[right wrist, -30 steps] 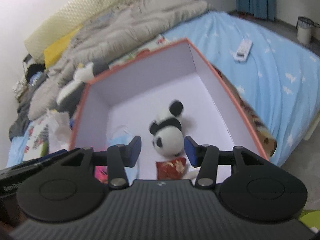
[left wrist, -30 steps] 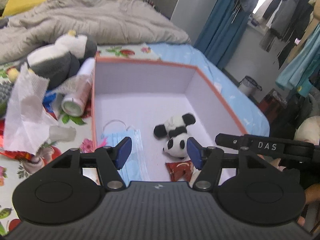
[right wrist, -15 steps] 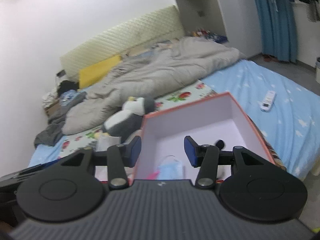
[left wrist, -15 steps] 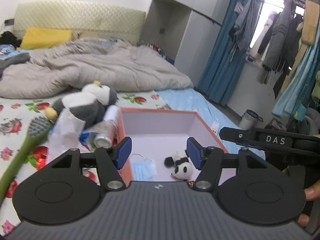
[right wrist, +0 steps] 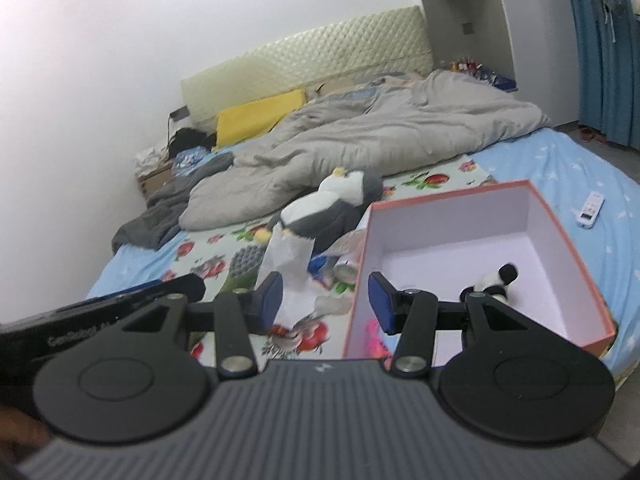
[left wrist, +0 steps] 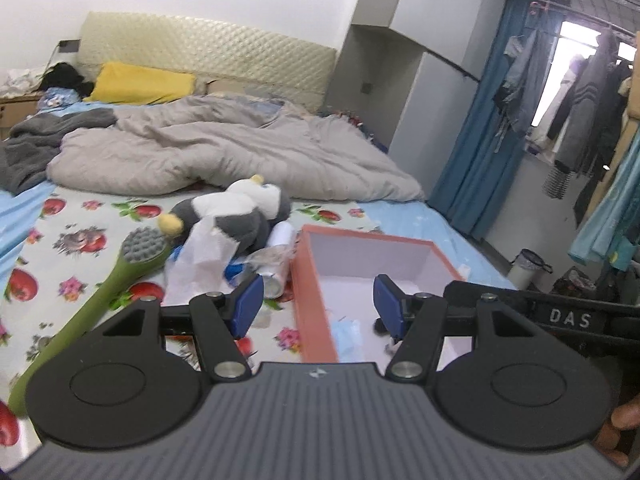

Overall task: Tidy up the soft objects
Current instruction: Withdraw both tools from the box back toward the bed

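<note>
Soft objects are seen from the left wrist view scattered on the bed: a grey-and-white plush penguin (left wrist: 236, 212) lies on the flowered sheet (left wrist: 80, 236) just left of the orange-rimmed box (left wrist: 310, 280), with crumpled tissue (left wrist: 204, 256) and a can (left wrist: 276, 276) beside it, and a green brush (left wrist: 100, 292) further left. A blue face mask (left wrist: 346, 330) is seen inside the box. The left gripper (left wrist: 318, 304) is held empty, its jaws spread apart. From the right wrist view, a small panda plush (right wrist: 490, 282) is seen inside the box (right wrist: 568, 248), the penguin (right wrist: 332, 208) just beyond its left wall. The right gripper (right wrist: 324, 300) is likewise spread wide and empty.
</note>
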Tool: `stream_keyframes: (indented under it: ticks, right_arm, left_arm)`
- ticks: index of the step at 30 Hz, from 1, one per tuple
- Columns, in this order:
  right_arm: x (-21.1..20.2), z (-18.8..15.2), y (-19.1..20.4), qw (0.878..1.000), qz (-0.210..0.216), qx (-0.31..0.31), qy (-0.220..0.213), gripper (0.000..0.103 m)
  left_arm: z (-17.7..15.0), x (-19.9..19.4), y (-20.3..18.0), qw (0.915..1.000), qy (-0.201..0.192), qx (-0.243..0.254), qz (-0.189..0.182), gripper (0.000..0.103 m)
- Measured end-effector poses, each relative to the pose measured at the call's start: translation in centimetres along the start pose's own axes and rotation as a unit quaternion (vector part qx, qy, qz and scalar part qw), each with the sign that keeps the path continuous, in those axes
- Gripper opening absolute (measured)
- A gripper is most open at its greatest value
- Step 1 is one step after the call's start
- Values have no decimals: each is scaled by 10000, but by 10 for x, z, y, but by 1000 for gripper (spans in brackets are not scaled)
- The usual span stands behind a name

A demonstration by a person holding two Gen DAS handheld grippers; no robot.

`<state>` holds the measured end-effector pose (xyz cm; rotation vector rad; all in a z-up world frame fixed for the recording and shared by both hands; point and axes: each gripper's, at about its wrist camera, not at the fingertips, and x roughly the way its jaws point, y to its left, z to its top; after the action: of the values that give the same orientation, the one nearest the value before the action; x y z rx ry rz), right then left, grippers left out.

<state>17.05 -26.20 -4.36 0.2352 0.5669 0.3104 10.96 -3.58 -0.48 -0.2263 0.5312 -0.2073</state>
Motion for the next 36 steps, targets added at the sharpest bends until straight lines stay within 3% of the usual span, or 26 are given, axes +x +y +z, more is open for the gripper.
stream_keyframes:
  ticks: [9, 22, 36]
  right_arm:
    - [20, -25, 26, 9989, 47, -266, 393, 50]
    - [42, -60, 38, 9979, 207, -188, 581, 50]
    - [103, -74, 51, 9945, 36, -293, 1000, 50]
  left_arm:
    - [-18, 13, 20, 9986, 239, -74, 458, 66]
    - [-42, 20, 47, 9976, 356, -173, 576, 65]
    - [-70, 70, 125, 9892, 703, -976, 833, 65]
